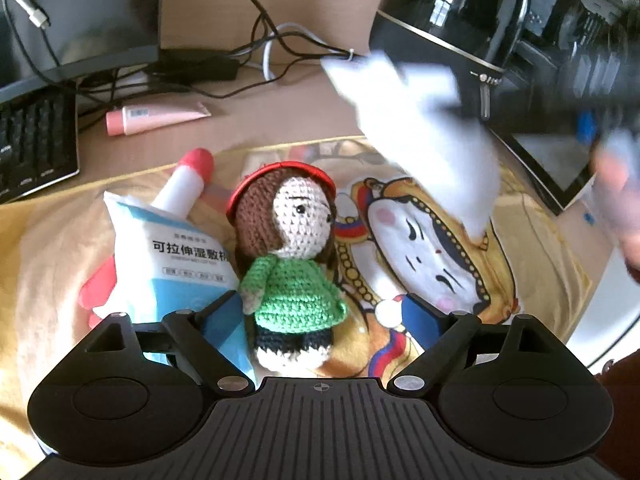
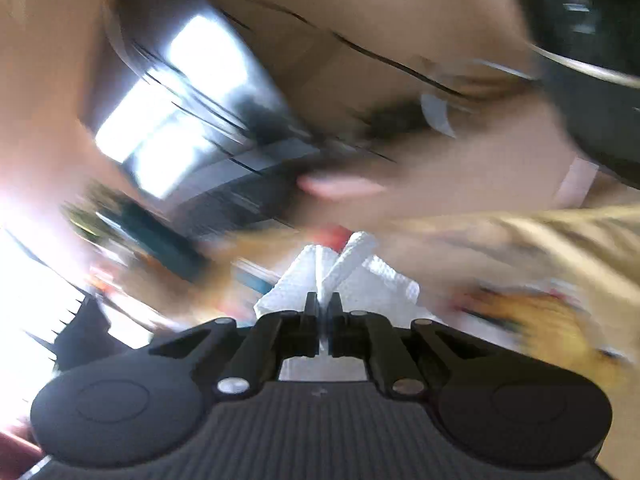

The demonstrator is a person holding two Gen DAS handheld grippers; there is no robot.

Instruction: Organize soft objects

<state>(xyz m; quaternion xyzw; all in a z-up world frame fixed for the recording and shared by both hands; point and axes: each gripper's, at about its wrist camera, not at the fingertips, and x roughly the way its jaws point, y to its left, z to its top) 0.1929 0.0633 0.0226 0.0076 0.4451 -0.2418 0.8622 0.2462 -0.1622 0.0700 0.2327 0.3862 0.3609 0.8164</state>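
Observation:
A crocheted doll (image 1: 286,264) with brown hair and a green top lies on a yellow printed pillow (image 1: 420,248). My left gripper (image 1: 316,312) stands open around its lower body, its blue pads apart from the doll. Beside the doll lies a white and blue packet of wipes (image 1: 176,260) over a red and white plush toy (image 1: 188,176). My right gripper (image 2: 322,304) is shut on a white paper tissue (image 2: 340,276). The same tissue (image 1: 424,136) hangs blurred above the pillow in the left wrist view. The right wrist view is heavily blurred.
On the desk behind the pillow are a pink tube (image 1: 156,118), a black keyboard (image 1: 36,140), a monitor base (image 1: 80,28), tangled cables (image 1: 280,44) and a glossy black appliance (image 1: 472,16). A tablet (image 1: 552,160) lies at the right.

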